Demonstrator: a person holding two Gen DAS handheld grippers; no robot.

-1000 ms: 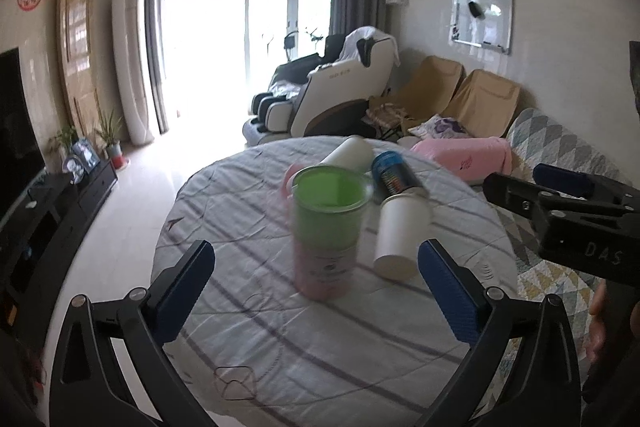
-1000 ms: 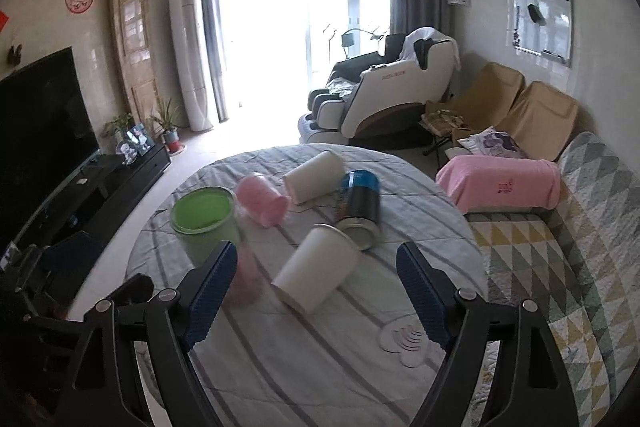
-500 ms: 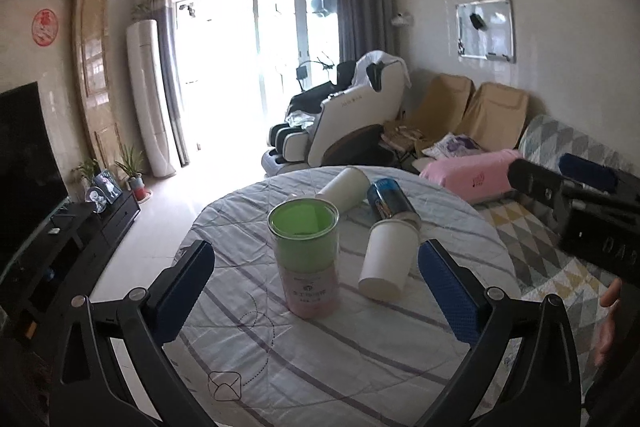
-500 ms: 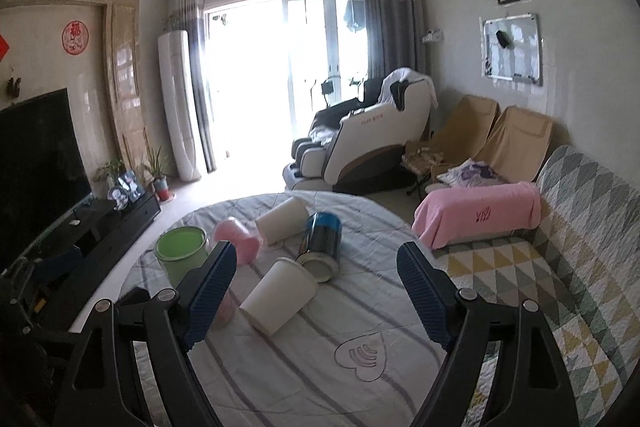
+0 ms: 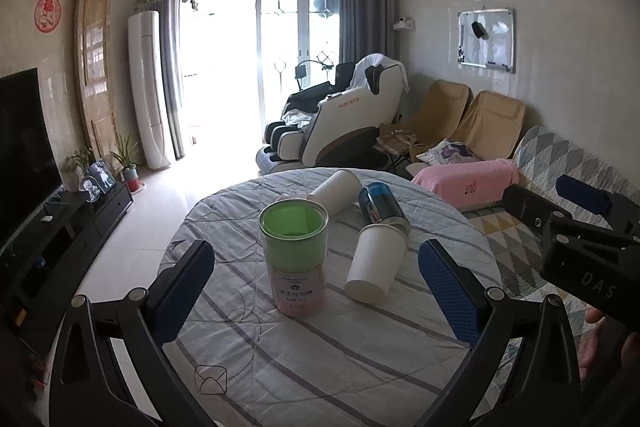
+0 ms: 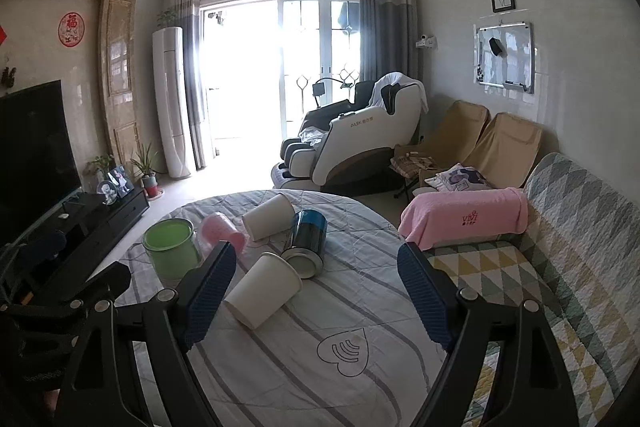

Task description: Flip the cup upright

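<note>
Round surface [image 6: 360,367] w/ striped cloth. Green cup [image 5: 294,247] upright; white paper cup [image 6: 262,293] lying on its side near centre, beside blue can [image 6: 308,239]. Left gripper [image 5: 316,291] & right gripper [image 6: 316,301] both spread wide, holding nothing. Best approach: straddle the white cup's wall mid-body, squeeze gently, rotate rim upward.

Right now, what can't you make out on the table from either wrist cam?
- Pink plastic cup: left wrist view, hidden behind the upright green-rimmed cup.
- Green-rimmed cup's base: right wrist view, covered by the right gripper finger.
- Blue metal can label: too small to read.
</note>
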